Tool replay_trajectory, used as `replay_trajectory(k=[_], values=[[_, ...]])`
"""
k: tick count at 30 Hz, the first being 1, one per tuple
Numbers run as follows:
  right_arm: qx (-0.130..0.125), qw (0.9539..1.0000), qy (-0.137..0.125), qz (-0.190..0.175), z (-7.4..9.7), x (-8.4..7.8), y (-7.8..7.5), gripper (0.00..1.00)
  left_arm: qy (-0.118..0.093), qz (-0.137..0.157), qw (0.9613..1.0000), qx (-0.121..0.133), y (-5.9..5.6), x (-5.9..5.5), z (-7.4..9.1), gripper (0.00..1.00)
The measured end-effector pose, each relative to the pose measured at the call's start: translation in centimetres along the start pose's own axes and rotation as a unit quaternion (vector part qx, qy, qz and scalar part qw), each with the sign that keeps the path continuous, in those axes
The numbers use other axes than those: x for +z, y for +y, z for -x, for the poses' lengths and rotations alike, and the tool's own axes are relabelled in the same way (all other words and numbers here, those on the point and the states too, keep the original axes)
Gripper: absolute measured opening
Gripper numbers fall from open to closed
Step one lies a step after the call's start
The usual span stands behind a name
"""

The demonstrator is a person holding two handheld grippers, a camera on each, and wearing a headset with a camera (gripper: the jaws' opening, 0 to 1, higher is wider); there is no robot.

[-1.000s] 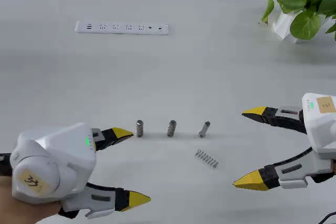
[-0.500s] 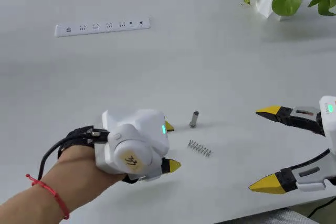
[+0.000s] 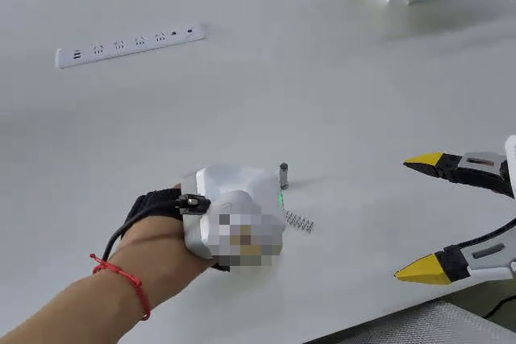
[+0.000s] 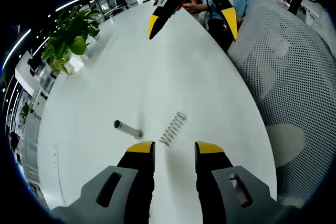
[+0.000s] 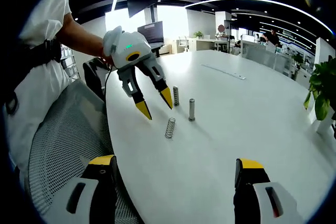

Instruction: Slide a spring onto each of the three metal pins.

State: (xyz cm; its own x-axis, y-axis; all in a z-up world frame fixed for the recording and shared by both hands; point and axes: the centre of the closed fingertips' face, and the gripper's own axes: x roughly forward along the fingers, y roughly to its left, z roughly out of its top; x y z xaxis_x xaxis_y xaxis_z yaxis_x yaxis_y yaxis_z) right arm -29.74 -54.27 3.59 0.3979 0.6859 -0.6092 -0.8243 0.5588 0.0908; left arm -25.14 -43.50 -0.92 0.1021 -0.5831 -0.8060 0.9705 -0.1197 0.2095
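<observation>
Finds spring [image 4: 173, 128] flat on table [image 4: 173, 66], long axis running away from partly opened, empty left tongs [image 4: 175, 146], beside upright pin [image 5: 192, 109], with right tongs [image 5: 176, 161] gaping, empty.

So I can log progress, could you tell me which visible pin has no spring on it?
The bare pin standing beside the loose spring; the neighbouring pin, nearer the left gripper, already carries a spring.

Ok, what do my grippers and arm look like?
Both the left gripper and right gripper have white housings, black jaws and yellow tips. The left has a green light and a black cable; its holder wears a black glove and a red string bracelet.
</observation>
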Motion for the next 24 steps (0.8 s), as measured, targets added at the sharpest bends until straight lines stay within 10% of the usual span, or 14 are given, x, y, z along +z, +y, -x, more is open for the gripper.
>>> replay_trajectory(k=[14, 24], values=[[-0.013, 0.9996, -0.008, -0.022, 1.0, -1.7, 0.0, 0.90, 0.048, -0.032, 0.9982, -0.018, 0.3, -0.1, -2.7, 0.23], [-0.016, 0.9995, -0.008, -0.028, 1.2, -1.9, 0.1, 0.89, 0.062, 0.013, 0.9977, -0.022, -0.3, -0.8, -3.0, 0.10]])
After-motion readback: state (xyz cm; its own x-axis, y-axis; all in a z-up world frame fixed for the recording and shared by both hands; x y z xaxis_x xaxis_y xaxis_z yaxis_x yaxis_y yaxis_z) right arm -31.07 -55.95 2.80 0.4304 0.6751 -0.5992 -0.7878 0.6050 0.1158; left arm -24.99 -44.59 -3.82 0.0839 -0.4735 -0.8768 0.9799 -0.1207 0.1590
